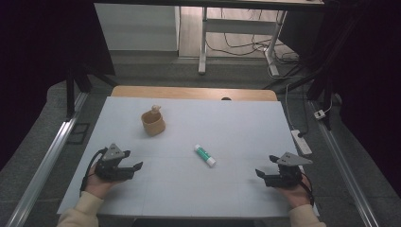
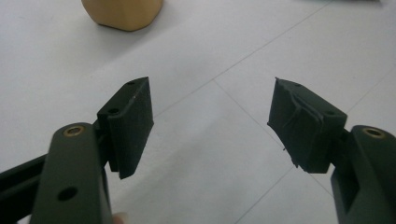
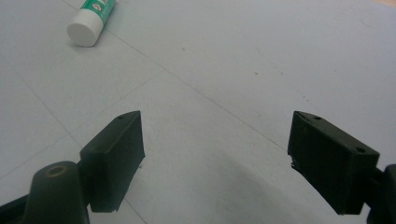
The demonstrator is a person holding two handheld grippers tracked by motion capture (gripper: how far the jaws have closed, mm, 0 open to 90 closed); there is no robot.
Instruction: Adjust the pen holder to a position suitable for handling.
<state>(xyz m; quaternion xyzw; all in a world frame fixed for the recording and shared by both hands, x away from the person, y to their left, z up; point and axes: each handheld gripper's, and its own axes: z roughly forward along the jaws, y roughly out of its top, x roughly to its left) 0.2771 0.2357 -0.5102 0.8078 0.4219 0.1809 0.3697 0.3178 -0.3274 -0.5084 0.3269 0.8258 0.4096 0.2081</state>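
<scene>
No text, brand or number could be read in any of the views. The glue stick [image 1: 204, 155], which lay on the table to the right of the wooden cup [image 1: 153, 122] and nearer to the person, carried a green label with small white marks [image 3: 99, 5], but in the right gripper view they were cut by the edge and too blurred to read. The cup itself carried no print.
</scene>
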